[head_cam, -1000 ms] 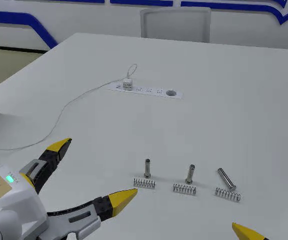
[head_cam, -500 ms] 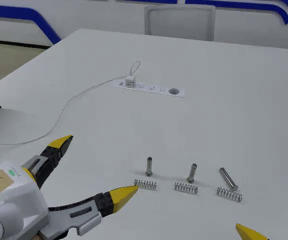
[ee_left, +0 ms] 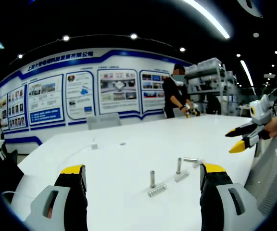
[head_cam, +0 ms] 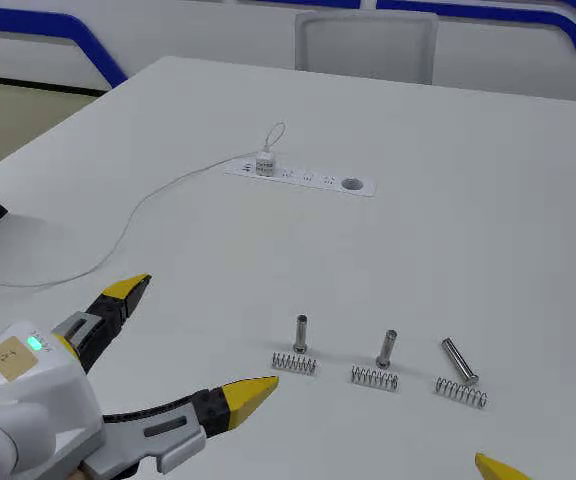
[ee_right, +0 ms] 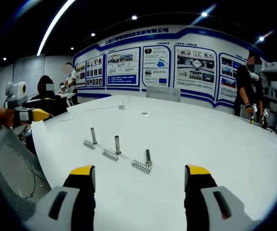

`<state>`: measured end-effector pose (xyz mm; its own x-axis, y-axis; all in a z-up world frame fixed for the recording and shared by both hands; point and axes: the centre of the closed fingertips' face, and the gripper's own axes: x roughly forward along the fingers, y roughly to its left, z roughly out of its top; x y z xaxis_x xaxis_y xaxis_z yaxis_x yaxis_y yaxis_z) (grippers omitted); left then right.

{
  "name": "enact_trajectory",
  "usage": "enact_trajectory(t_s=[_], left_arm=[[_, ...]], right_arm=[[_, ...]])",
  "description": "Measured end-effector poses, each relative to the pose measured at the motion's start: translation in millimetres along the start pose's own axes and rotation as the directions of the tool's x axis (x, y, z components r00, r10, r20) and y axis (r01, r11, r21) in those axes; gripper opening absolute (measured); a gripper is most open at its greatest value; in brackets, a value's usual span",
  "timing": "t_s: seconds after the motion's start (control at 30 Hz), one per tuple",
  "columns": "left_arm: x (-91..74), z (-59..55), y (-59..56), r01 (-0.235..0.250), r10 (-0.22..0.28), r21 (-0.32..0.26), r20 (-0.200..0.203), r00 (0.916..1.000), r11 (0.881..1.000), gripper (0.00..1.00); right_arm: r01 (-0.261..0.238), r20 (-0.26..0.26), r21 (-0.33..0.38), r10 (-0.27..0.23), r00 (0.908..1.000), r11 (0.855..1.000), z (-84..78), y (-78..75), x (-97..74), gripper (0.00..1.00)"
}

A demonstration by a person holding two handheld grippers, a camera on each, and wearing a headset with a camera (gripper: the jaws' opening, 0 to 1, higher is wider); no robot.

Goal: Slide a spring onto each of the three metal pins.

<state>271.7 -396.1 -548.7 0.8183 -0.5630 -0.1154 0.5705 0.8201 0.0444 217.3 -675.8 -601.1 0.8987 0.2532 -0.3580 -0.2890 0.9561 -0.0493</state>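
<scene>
Landmark: a long white power strip [head_cam: 298, 178] lies flat on the white table [head_cam: 488, 230]. A small white cube charger [head_cam: 265, 165] is plugged in near its left end, and a thin white cable [head_cam: 138, 215] trails off to the left.
Pins: three short silver metal pins sit in a row on the person's side of the power strip, well apart from it. The left pin [head_cam: 300, 333] and middle pin [head_cam: 387, 347] stand upright. The right pin [head_cam: 456, 360] lies slanted on its side.
Springs: three small steel coil springs lie flat and loose on the table, each just beside its pin on the side away from the power strip. They are the left spring [head_cam: 294, 363], middle spring [head_cam: 374, 377] and right spring [head_cam: 460, 391].
Left gripper [head_cam: 196, 337]: its yellow-tipped black jaws are spread wide with nothing between them. It hovers farther from the power strip than the springs, and one tip is near the left spring.
Right gripper [ee_right: 139, 170]: its jaws are wide apart and empty in its own view. It faces the pin row with the power strip beyond.
Chair: a grey chair [head_cam: 366, 45] stands at the table edge beyond the power strip.
</scene>
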Motion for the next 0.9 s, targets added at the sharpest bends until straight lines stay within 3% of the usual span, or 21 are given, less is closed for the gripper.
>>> enact_trajectory(t_s=[0.33, 0.53, 0.9], left_arm=[[-0.1, -2.9, 2.6, -0.008, 0.008, -0.012, -0.014, 0.9999, 1.0, 1.0], [0.8, -5.5, 1.6, -0.004, 0.004, -0.014, -0.026, 0.9996, 1.0, 1.0], [1.0, -5.5, 4.0, -0.009, 0.009, -0.027, -0.025, 0.9996, 1.0, 0.99]], right_arm=[[-0.047, -0.025, 0.025, 0.048, 0.9985, 0.999, -3.5, 6.6, 2.0, 0.73], [-0.056, -0.052, 0.061, 0.059, 0.9969, 0.997, -0.7, 1.5, 10.2, 0.7], [-0.084, -0.04, 0.03, 0.085, 0.9956, 0.996, 21.3, -4.5, 32.6, 0.67]])
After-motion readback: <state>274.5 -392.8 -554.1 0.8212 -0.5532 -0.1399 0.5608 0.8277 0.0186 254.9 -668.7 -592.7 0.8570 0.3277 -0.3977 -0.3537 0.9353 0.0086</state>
